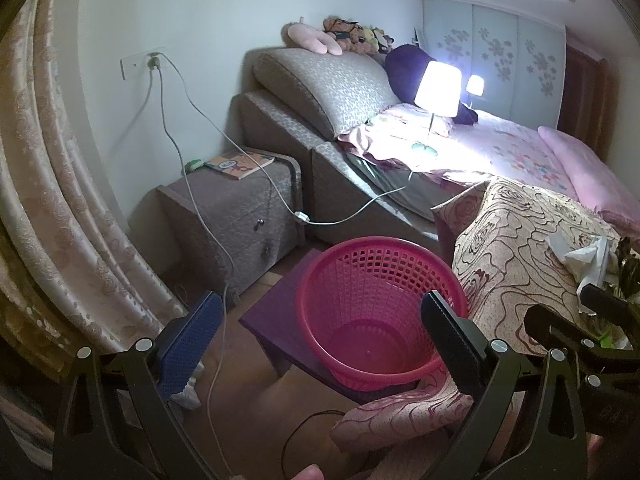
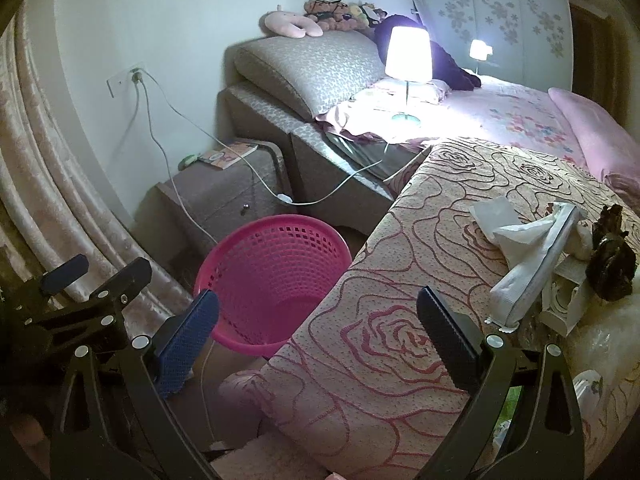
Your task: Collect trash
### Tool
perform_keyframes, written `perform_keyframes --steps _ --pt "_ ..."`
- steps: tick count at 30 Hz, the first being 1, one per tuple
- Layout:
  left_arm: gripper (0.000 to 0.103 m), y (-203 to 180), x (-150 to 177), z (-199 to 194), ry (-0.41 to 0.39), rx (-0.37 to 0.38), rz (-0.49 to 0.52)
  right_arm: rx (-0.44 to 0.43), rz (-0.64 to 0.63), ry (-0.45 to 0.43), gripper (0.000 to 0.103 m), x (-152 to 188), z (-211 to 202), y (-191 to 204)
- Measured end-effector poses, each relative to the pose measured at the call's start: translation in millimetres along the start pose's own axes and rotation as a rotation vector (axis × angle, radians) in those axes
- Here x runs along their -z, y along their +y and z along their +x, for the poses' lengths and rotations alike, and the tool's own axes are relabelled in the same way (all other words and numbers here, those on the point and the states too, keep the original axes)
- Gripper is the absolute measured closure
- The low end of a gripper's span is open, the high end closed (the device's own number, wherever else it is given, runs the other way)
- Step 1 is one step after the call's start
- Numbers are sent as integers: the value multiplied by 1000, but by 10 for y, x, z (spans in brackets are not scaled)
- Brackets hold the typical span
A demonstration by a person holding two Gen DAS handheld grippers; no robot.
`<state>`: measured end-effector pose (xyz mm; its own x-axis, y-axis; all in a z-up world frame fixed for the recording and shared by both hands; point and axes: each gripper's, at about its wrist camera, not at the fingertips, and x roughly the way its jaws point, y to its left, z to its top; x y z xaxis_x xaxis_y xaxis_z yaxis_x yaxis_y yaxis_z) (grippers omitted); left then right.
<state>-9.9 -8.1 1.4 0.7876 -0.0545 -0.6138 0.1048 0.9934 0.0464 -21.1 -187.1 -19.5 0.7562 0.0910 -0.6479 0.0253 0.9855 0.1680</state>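
Left tongs (image 1: 320,344): jaws wide apart, nothing between them. The curtain (image 1: 52,184) hangs to their left. A white cable (image 1: 208,236) runs from the wall socket (image 1: 152,60) down past the left finger (image 1: 192,348) to the floor. A small white scrap (image 1: 188,394) lies on the floor just below that finger.

Ahead-left of the left tongs is a nightstand (image 1: 236,220) with a book (image 1: 240,164) on top. The pink basket (image 1: 380,312) sits straight ahead between the fingers, on a purple mat (image 1: 276,316), and looks empty inside. The right finger (image 1: 452,344) overlaps the basket rim in view; can't tell if it touches.

Beyond the basket is a bed (image 1: 512,148) with a lit lamp (image 1: 438,84) on it and plush toys (image 1: 352,34) on the headboard. Right of the left tongs is a counter (image 1: 512,240) under a rose-pattern cloth, with crumpled tissue (image 1: 588,256) near its far right edge.

Right tongs (image 2: 318,332): jaws also wide apart and empty, hovering over the counter's (image 2: 400,280) near corner. The basket (image 2: 272,276) is ahead-left of them, beside the counter edge and lower. Ahead-right on the counter is white tissue and wrapper trash (image 2: 524,248), untouched and clear of the right finger (image 2: 448,344). Just right of that is a dark crumpled lump (image 2: 612,264); can't tell what it is. Other white bits sit below it at the counter edge.
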Motion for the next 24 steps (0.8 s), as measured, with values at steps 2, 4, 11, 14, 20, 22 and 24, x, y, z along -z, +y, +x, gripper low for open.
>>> perform_keyframes --steps 2,4,11,14,20,22,24 --pt "7 -1 1 0 0 -1 0 0 0 0 7 0 0 -1" --pt "7 -3 4 0 1 0 0 1 1 0 7 0 -1 -5" --pt "7 -4 12 10 2 0 4 2 6 1 7 4 -2 -26" --pt "7 -13 31 23 7 1 7 3 9 -1 7 3 -5 -38" --pt "7 -26 42 43 13 7 8 12 14 -7 7 18 -18 -71" --pt "7 -31 42 47 14 9 6 16 18 -11 7 22 -38 -90" --pt "7 -38 39 52 14 12 4 26 21 -18 7 24 -73 -120"
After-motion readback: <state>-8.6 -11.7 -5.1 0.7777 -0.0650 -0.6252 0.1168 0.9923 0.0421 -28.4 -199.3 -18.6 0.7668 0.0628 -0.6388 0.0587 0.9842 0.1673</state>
